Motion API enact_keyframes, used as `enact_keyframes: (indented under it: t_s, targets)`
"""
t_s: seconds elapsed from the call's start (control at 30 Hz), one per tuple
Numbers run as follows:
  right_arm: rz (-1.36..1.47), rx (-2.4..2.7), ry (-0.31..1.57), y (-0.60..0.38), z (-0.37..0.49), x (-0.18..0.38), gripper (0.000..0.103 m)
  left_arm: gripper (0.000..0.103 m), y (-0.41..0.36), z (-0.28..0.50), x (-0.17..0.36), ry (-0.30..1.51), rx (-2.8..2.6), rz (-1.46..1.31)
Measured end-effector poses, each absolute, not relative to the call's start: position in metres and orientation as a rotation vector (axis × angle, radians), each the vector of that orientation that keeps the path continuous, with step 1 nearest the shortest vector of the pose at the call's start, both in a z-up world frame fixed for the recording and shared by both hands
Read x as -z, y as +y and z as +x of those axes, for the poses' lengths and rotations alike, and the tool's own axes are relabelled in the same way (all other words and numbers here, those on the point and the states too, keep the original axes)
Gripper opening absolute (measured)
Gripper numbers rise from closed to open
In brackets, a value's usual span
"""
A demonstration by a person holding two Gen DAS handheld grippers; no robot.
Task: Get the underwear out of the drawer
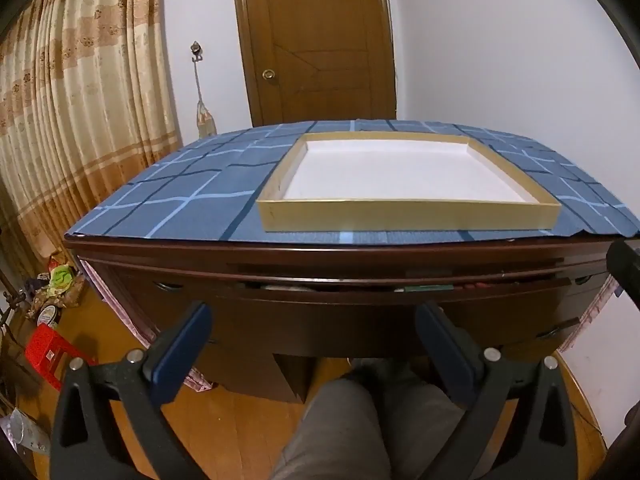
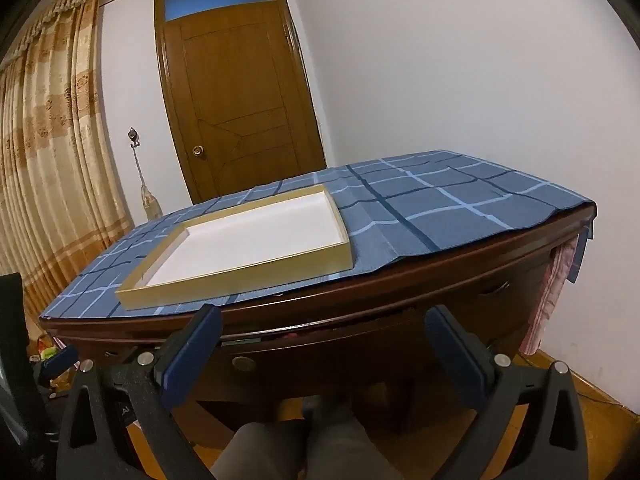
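Note:
A dark wooden desk carries a middle drawer [image 1: 320, 312] that stands slightly ajar; a thin gap [image 1: 340, 288] shows bits of its contents, but no underwear can be made out. The same drawer shows in the right wrist view [image 2: 320, 356] with a round knob [image 2: 244, 363]. My left gripper [image 1: 314, 320] is open, held just in front of the drawer face. My right gripper [image 2: 324, 328] is open, close to the drawer front near the desk edge. Both are empty.
A shallow wooden tray with a white bottom [image 1: 408, 214] [image 2: 240, 272] lies on the blue checked cloth [image 1: 180, 200] on the desk top. The person's knees [image 1: 360, 420] are below the desk. Floor clutter [image 1: 48, 320] sits at left, near the curtain [image 1: 80, 120]. A door [image 1: 316, 40] is behind.

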State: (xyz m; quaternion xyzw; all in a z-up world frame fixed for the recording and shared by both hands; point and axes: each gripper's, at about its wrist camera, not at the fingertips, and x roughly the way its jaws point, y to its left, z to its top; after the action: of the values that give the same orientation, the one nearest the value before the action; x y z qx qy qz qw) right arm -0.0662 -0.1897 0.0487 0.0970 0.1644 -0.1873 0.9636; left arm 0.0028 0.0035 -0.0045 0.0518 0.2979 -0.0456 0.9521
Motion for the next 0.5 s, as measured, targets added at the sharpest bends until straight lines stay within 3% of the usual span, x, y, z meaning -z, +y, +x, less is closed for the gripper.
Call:
enact_keyframes:
  t_s: [0.5]
  targets:
    - [0.190,0.376,0.336,-0.1892,-0.0637,-0.0500,0.103,0.103,0.0031,0.0025,0.0056,0.606,0.092,0.103]
